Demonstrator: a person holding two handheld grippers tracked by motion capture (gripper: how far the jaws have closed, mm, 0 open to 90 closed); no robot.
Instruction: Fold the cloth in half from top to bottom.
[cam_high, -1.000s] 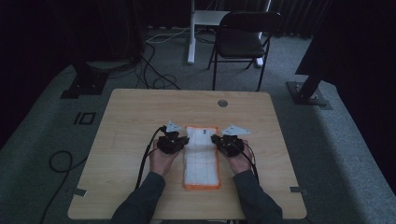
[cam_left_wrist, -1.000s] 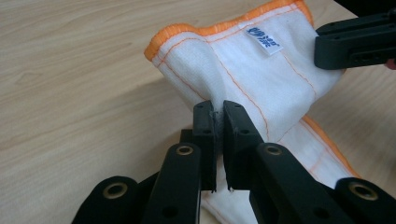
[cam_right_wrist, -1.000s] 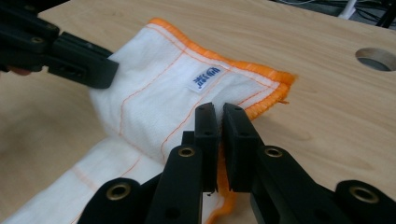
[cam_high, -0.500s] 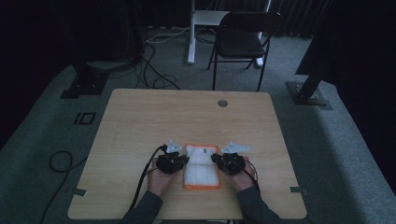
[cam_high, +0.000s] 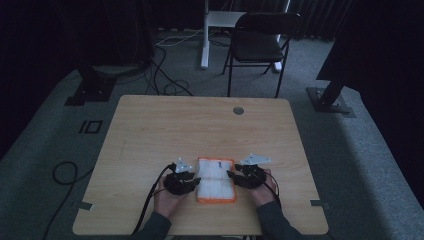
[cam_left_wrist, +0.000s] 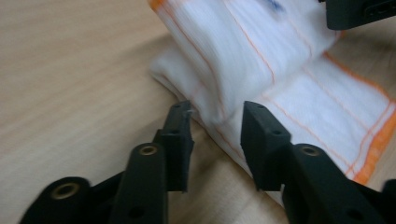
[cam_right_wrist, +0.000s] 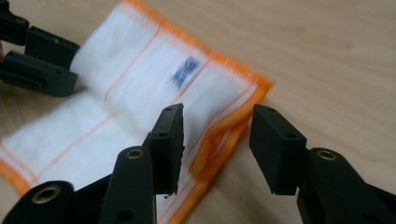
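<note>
Nearest me, my hands had pulled back toward the table's near edge vs. a sec ago, and the cloth looked shorter, prob. folded over. My left gripper sat at its left side, jaws apart w/ a fold between them, not clamped. My right gripper was wide open at the orange hem. Fold step seemed done; further off, bare tabletop.

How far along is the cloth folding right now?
Done: the white, orange-edged cloth lies folded over itself, upper layer atop the lower. In hand: nothing; left gripper and right gripper are open at its side edges. Left: possibly another fold, hard to judge.
</note>
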